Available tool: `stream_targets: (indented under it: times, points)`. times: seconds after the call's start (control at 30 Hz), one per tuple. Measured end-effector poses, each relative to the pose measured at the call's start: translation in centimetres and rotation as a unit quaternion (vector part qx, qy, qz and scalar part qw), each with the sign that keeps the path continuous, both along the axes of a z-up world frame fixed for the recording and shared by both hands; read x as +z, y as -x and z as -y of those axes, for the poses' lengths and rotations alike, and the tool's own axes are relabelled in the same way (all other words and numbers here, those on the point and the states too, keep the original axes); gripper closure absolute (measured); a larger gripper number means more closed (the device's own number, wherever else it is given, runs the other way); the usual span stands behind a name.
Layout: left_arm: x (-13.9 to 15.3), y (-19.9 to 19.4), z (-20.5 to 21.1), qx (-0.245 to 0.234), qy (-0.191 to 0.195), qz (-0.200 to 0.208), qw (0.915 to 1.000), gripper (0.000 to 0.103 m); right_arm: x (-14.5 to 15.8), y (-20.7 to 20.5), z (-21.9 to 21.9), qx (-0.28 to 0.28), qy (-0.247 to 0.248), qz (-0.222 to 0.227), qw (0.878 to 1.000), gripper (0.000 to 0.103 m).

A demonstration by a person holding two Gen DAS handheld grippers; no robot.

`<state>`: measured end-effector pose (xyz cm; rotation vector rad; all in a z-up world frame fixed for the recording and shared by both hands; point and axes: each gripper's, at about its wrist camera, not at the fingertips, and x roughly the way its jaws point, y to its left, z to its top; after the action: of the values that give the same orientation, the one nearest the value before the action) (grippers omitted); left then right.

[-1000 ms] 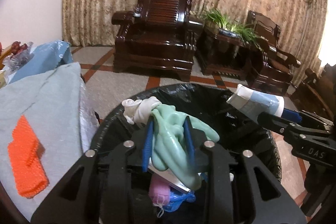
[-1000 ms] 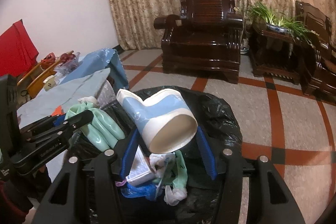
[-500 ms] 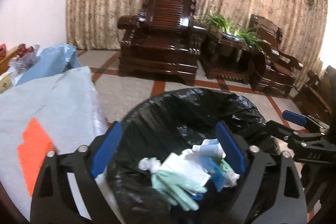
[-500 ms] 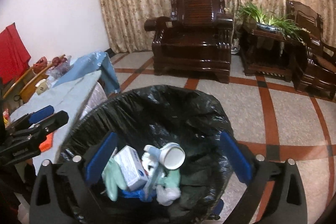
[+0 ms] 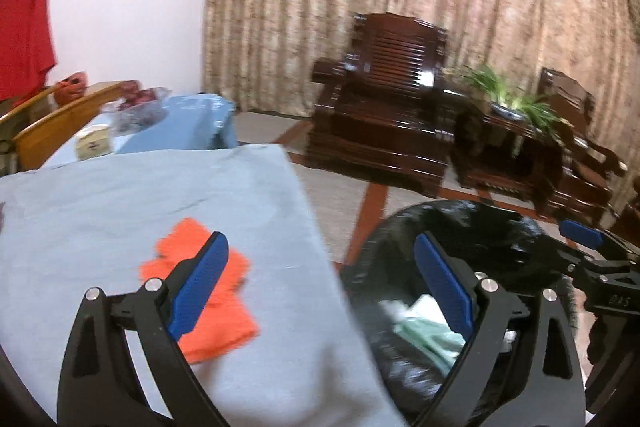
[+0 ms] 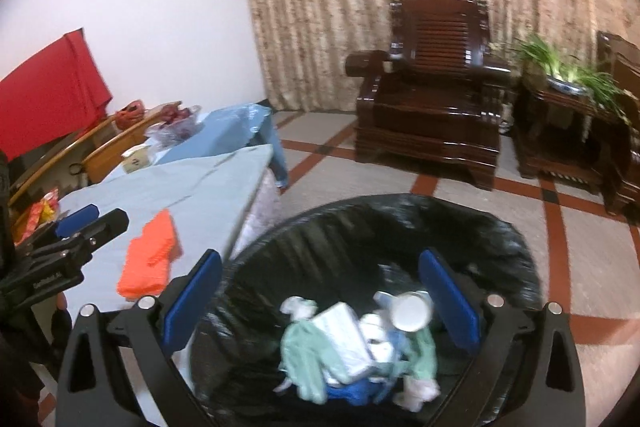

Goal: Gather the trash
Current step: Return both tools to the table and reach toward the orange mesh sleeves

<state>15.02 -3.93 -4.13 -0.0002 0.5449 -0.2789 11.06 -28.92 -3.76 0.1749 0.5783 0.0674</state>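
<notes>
Both tongs are spread and carry nothing: the left tongs (image 5: 320,283) straddle the counter (image 5: 120,199) edge, over the orange cloth (image 5: 208,299), and the right tongs (image 6: 320,299) hang above the black-lined bin (image 6: 516,247). Only the right view shows the trash (image 6: 352,347) clearly, a paper cup (image 6: 410,315) uppermost. Open tiled floor (image 6: 520,211) reaches the armchair (image 6: 432,115).

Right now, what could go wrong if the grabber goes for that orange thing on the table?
The orange knitted cloth lies flat on the loose blue-grey tablecloth, so the open left gripper might pinch the tablecloth along with it and drag it.

The cloth sits near the table's edge beside the black-lined trash bin; a nudge could push it onto the floor rather than in.

The open right gripper hangs over the bin, so the two could bump on the way back.
</notes>
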Motion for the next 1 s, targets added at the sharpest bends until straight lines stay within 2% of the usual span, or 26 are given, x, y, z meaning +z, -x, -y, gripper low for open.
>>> stream_targets:
  times: [0.2,0.5,0.83,1.0]
  points:
    - [0.0,-0.2,-5.4,0.058,-0.012,0.002,0.9982,0.011,0.0,-1.5,-3.9,0.038,0.002,0.000,0.999,0.006]
    - [-0.7,-0.7,-11.1,0.114,-0.022,-0.002,0.9932,0.011,-0.4,-4.8,-10.0,0.089,0.004,-0.003,0.996,0.006]
    - [-2.2,-1.6,-15.3,0.158,-0.030,-0.012,0.9870,0.011,-1.8,-8.8,-15.9,0.127,0.015,-0.009,0.992,0.006]
    - [-3.4,-2.4,-16.9,0.176,-0.035,-0.024,0.9835,0.011,-3.6,-11.1,-18.5,0.136,0.019,-0.035,0.990,0.006]
